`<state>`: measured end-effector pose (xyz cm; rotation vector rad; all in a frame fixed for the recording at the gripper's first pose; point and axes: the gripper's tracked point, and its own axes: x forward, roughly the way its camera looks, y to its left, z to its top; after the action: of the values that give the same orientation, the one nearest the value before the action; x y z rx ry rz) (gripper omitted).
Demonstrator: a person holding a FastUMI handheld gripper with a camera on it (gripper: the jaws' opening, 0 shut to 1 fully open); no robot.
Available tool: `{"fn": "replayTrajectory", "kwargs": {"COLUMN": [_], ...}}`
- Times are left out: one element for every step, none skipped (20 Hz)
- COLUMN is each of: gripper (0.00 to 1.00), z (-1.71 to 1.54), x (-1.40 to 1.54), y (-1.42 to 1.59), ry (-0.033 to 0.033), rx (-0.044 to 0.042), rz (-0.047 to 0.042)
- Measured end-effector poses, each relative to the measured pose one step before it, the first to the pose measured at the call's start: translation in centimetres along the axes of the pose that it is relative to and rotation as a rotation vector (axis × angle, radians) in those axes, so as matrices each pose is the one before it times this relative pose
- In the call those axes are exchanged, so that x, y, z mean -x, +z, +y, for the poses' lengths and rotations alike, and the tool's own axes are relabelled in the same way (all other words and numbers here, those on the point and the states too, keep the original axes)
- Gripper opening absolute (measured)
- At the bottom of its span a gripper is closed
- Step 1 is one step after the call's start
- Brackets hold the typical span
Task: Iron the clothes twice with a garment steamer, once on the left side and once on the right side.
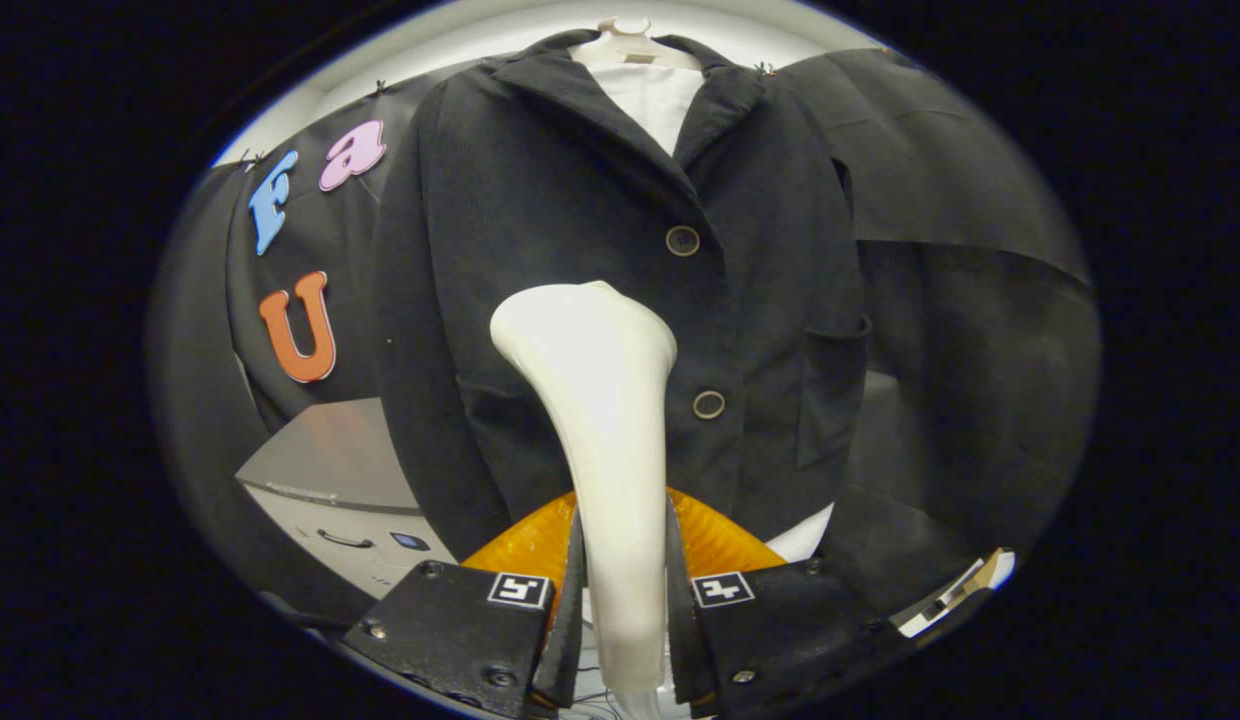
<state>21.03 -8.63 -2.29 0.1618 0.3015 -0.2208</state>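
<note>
A dark corduroy jacket [580, 220] hangs on a pale hanger [628, 40] over a white shirt [652, 100], its front closed by two buttons [682, 240]. My gripper [625, 570] is shut on the handle of a white garment steamer [595, 400], both fingers pressing its sides. The steamer rises from between the fingers, and its wide head lies against the jacket's front, left of the buttons at about the height between them. A patch pocket [830, 390] sits on the jacket to the right of the buttons.
A grey cabinet [330, 470] with a drawer handle stands low to the left, behind the jacket's hem. Black cloth walls hang on both sides. An orange ribbed part [530, 545] shows just behind the fingers.
</note>
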Motion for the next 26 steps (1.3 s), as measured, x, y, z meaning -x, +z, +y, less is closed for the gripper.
{"fn": "replayTrajectory", "kwargs": {"gripper": [0.39,0.39,0.39,0.39,0.39,0.39,0.39,0.39,0.39,0.39,0.39,0.39,0.39,0.39,0.39,0.39,0.39,0.39,0.39,0.39,0.39,0.39,0.39,0.39,0.39,0.39], "z": [-0.166,-0.029,0.111,-0.092,-0.044,0.041,-0.15,0.016,-0.198,0.054,0.035,0.05,0.134,0.046,-0.042,-0.077,-0.087,0.099,0.066,0.054,-0.041,-0.045,-0.136,-0.028,-0.081,-0.116], "x": [-0.14,-0.168,-0.221,-0.13,-0.203,-0.279,-0.322,-0.24,-0.261,-0.27,-0.293,-0.209,-0.438,-0.142,-0.108,-0.317,-0.364,-0.217,-0.101,0.004,-0.025,0.074,0.462,0.444,0.495,0.766], "y": [-0.557,-0.493,-0.593,-0.653,-0.831,-0.58,-0.626,-0.56,-0.552,-0.706,-0.604,-0.591,-0.344,-0.313,-0.494,-0.711,-0.785,-0.47,-0.599,-0.363,-0.175,-0.023,0.036,0.221,0.163,0.254], "ry": [0.00029,0.00121,0.00241,-0.00016,-0.00008,-0.00147,-0.00324,-0.00185,-0.00261,-0.00261,-0.0032,-0.00428,-0.00453,-0.00236,-0.0027,-0.00285,-0.00292,-0.00165,-0.00006,0.00177,0.0035,0.00157,0.00156,0.00183,0.00303,0.00336], "rx": [0.0041,0.00182,-0.00174,0.00069,-0.00003,0.00053,0.00115,0.00121,0.00014,0.00024,-0.00004,0.00299,0.00173,0.0014,-0.00057,-0.00075,-0.00192,-0.0057,-0.00901,-0.01216,-0.01109,-0.00843,-0.00556,-0.00644,-0.00699,-0.00856], "rz": [0.00632,0.00748,0.00715,0.0101,0.00913,0.0102,0.00972,0.00942,0.00971,0.01008,0.00832,0.00853,0.01069,0.01281,0.01318,0.01379,0.01256,0.00926,0.00983,0.01004,0.00561,0.00065,-0.00355,-0.0038,-0.00549,-0.00887]}}
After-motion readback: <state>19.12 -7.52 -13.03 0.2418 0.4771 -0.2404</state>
